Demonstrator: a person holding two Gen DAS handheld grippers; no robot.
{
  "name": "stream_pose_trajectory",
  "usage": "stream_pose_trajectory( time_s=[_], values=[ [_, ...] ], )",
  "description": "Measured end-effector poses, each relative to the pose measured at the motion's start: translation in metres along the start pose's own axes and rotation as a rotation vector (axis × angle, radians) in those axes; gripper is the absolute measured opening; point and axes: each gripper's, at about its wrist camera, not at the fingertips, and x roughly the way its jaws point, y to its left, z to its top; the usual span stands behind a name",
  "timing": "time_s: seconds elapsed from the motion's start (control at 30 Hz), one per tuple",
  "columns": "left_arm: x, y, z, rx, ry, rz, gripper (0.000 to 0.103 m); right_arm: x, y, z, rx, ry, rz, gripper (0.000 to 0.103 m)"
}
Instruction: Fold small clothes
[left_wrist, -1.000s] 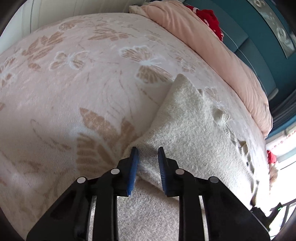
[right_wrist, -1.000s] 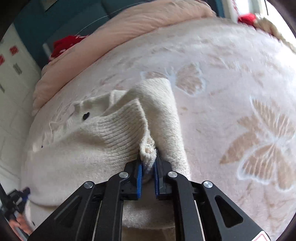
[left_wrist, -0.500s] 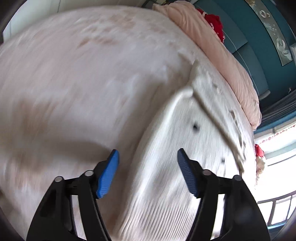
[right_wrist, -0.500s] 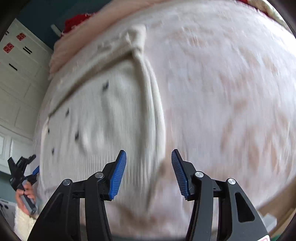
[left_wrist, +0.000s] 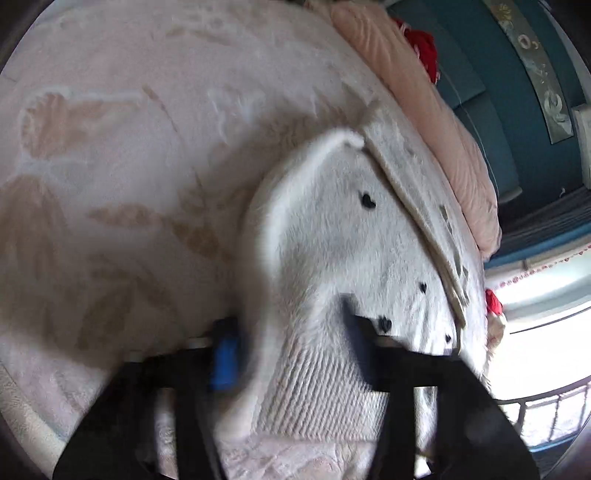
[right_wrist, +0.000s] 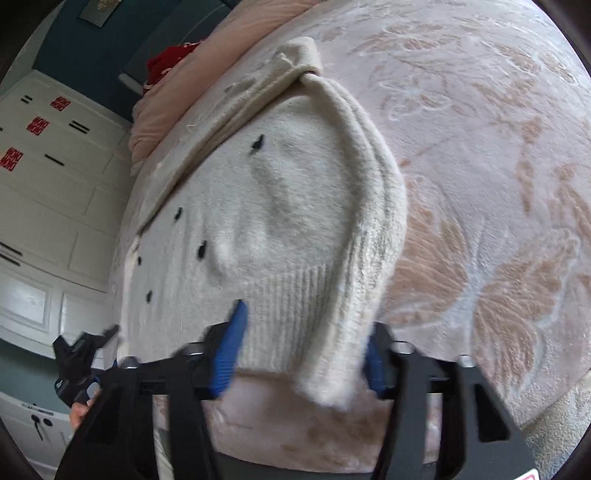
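Left wrist view: left gripper (left_wrist: 291, 347), jaws wide apart, blurred, nothing clamped. Sweater (left_wrist: 343, 251), cream knit with small black heart buttons (left_wrist: 367, 201), lies flat on blanket (left_wrist: 110, 166); its ribbed hem sits between the two fingers, a folded sleeve edge runs up ahead and left of them. Pink duvet (left_wrist: 436, 107) far ahead to the right, red cloth (left_wrist: 424, 48) beyond it against a teal wall (left_wrist: 491, 74).

Right wrist view: right gripper (right_wrist: 303, 347), jaws wide apart, holding nothing. Sweater (right_wrist: 280, 221) directly ahead, ribbed hem between the blue pads (right_wrist: 231, 350), thick folded sleeve (right_wrist: 373, 206) along its right side, reaching down just inside the right finger. Blanket (right_wrist: 498, 184), butterfly pattern, right of the gripper. White cabinets (right_wrist: 48, 192) to the left; left gripper (right_wrist: 79, 360) low at left, state not discernible from here.
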Motion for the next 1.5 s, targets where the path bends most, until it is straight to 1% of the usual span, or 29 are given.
stream_pose_trajectory(
  time_s=[0.03,0.07,0.2,0.27,0.37,0.4,0.47,0.5,0.57,0.67,0.7,0.77,0.83,0.9,0.97,1.0,1.03,1.07,1.1,1.13,1.17,1.2,1.23,1.27,1.33,1.37,1.4,1.43,1.5],
  values=[
    [0.000,0.002,0.001,-0.015,0.027,-0.008,0.008,-0.003,0.001,0.001,0.000,0.009,0.011,0.010],
    [-0.002,0.002,0.000,-0.021,0.031,-0.013,0.008,-0.008,0.002,0.002,0.005,0.002,0.018,0.009],
    [-0.039,-0.009,-0.005,0.056,-0.018,-0.028,0.006,-0.049,0.017,0.003,-0.073,-0.075,0.055,0.008],
    [-0.059,-0.013,-0.011,0.092,-0.012,-0.050,0.006,-0.068,0.021,-0.001,-0.117,-0.079,0.058,0.007],
    [-0.077,-0.015,-0.022,0.121,0.020,-0.062,0.006,-0.090,0.026,-0.012,-0.193,-0.055,0.029,0.007],
    [-0.085,-0.014,-0.028,0.133,0.036,-0.055,0.006,-0.096,0.025,-0.016,-0.210,-0.034,0.025,0.007],
    [-0.097,-0.010,-0.042,0.156,0.072,-0.034,0.006,-0.103,0.022,-0.034,-0.257,0.040,0.011,0.007],
    [-0.105,-0.005,-0.053,0.174,0.109,-0.022,0.006,-0.106,0.022,-0.046,-0.299,0.093,-0.008,0.007],
    [-0.115,0.002,-0.067,0.190,0.153,-0.001,0.006,-0.110,0.016,-0.074,-0.359,0.191,-0.035,0.007],
    [-0.135,0.016,-0.106,0.239,0.254,0.053,0.006,-0.120,0.008,-0.110,-0.393,0.297,-0.038,0.007],
    [-0.142,0.018,-0.117,0.265,0.275,0.063,0.006,-0.125,0.006,-0.120,-0.403,0.318,-0.036,0.007],
    [-0.154,0.020,-0.133,0.281,0.293,0.065,0.006,-0.135,0.002,-0.138,-0.399,0.353,-0.019,0.007],
    [-0.162,0.022,-0.143,0.255,0.306,0.054,0.006,-0.143,0.001,-0.149,-0.390,0.379,0.003,0.007],
    [-0.168,0.020,-0.145,0.220,0.315,0.038,0.006,-0.152,0.006,-0.151,-0.407,0.378,0.014,0.007],
    [-0.171,0.010,-0.131,0.195,0.297,0.007,0.006,-0.163,0.014,-0.136,-0.424,0.326,0.023,0.007],
    [-0.170,0.005,-0.115,0.181,0.282,-0.012,0.006,-0.171,0.019,-0.118,-0.421,0.268,0.041,0.007],
    [-0.167,-0.006,-0.098,0.168,0.249,-0.042,0.006,-0.181,0.025,-0.103,-0.421,0.202,0.057,0.007],
    [-0.166,-0.013,-0.087,0.172,0.226,-0.055,0.006,-0.185,0.029,-0.084,-0.421,0.149,0.068,0.007],
    [-0.163,-0.028,-0.064,0.191,0.171,-0.067,0.006,-0.190,0.032,-0.061,-0.420,0.085,0.075,0.007],
    [-0.159,-0.041,-0.048,0.207,0.130,-0.078,0.006,-0.192,0.036,-0.031,-0.409,0.014,0.094,0.007],
    [-0.153,-0.059,-0.024,0.220,0.074,-0.098,0.006,-0.191,0.040,-0.009,-0.394,-0.035,0.114,0.007],
    [-0.148,-0.070,-0.011,0.229,0.043,-0.108,0.006,-0.186,0.042,0.021,-0.376,-0.090,0.123,0.007],
    [-0.140,-0.082,0.007,0.236,0.006,-0.117,0.006,-0.182,0.050,0.035,-0.360,-0.123,0.125,0.007],
    [-0.133,-0.092,0.021,0.237,-0.029,-0.120,0.006,-0.170,0.049,0.061,-0.328,-0.145,0.139,0.007],
    [-0.101,-0.123,0.053,0.261,-0.069,-0.121,0.006,-0.139,0.048,0.103,-0.259,-0.163,0.145,0.007],
    [-0.081,-0.136,0.066,0.271,-0.099,-0.091,0.006,-0.122,0.045,0.122,-0.231,-0.164,0.135,0.007],
    [-0.064,-0.143,0.074,0.267,-0.101,-0.076,0.006,-0.099,0.042,0.143,-0.199,-0.170,0.109,0.008],
    [-0.036,-0.149,0.086,0.251,-0.092,-0.053,0.006,-0.081,0.039,0.153,-0.179,-0.158,0.096,0.008],
    [0.007,-0.152,0.101,0.208,-0.085,0.001,0.007,-0.035,0.030,0.176,-0.119,-0.128,0.041,0.010]
  ],
)
